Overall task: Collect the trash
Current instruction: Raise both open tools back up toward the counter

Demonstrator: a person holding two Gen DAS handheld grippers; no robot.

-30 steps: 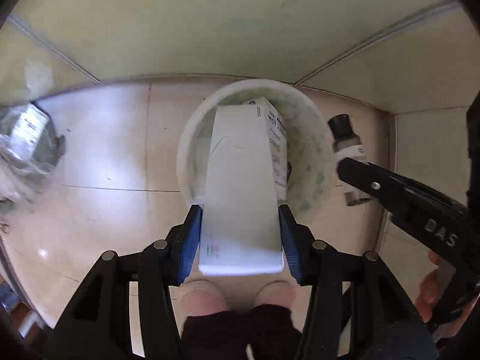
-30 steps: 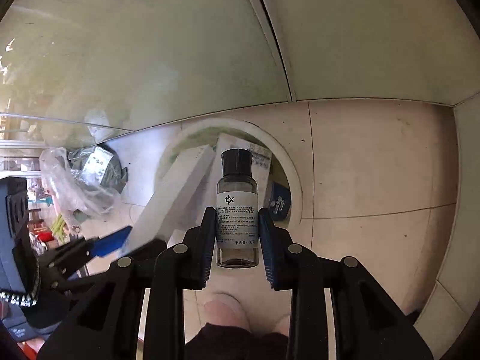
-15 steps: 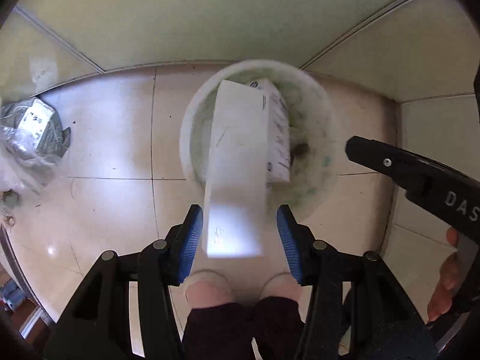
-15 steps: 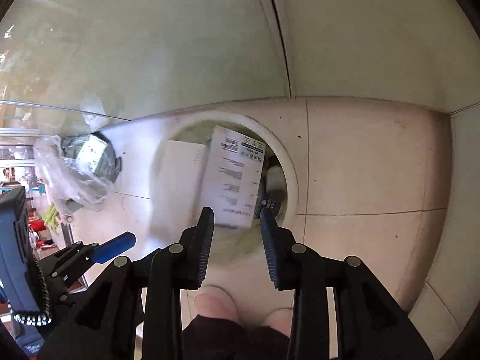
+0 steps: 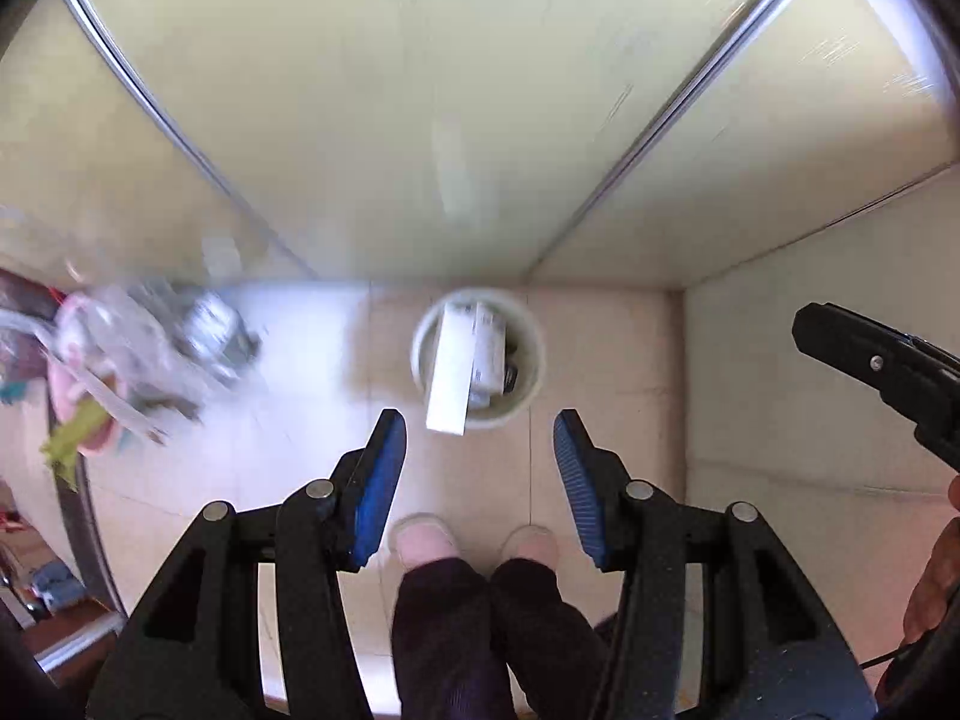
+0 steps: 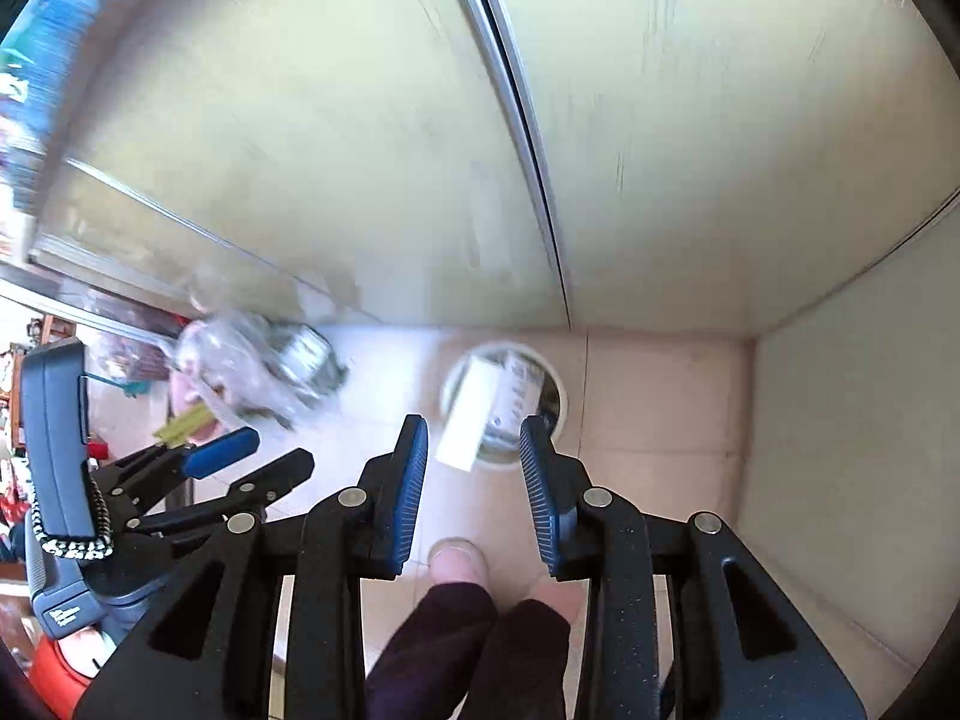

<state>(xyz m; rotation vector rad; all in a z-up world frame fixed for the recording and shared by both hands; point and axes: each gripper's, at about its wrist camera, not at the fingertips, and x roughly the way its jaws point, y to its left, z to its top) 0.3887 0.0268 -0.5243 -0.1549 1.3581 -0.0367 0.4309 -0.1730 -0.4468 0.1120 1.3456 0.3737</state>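
Observation:
A round white bin (image 5: 536, 354) (image 6: 561, 397) stands on the tiled floor far below both grippers. A long white box (image 5: 449, 373) (image 6: 467, 415) leans in it, one end over the rim. Beside that lies a printed carton (image 5: 489, 348) (image 6: 519, 393), with a small dark shape (image 5: 510, 369) next to it. My left gripper (image 5: 480, 417) hangs open high above the bin, with nothing between its blue pads. My right gripper (image 6: 473, 423) also holds nothing, its pads a narrow gap apart. Each gripper shows in the other's view, the right (image 5: 870, 366) and the left (image 6: 240, 456).
A heap of clear plastic bags and wrappers (image 5: 150, 348) (image 6: 258, 372) lies on the floor left of the bin. Pale cabinet doors (image 5: 420, 120) rise behind it, and a wall (image 6: 840, 450) closes the right side. The person's feet (image 5: 426, 540) stand in front of the bin.
Both grippers have risen far above the bin. The white box left the left gripper and the small bottle left the right one; both jaws now stand empty.

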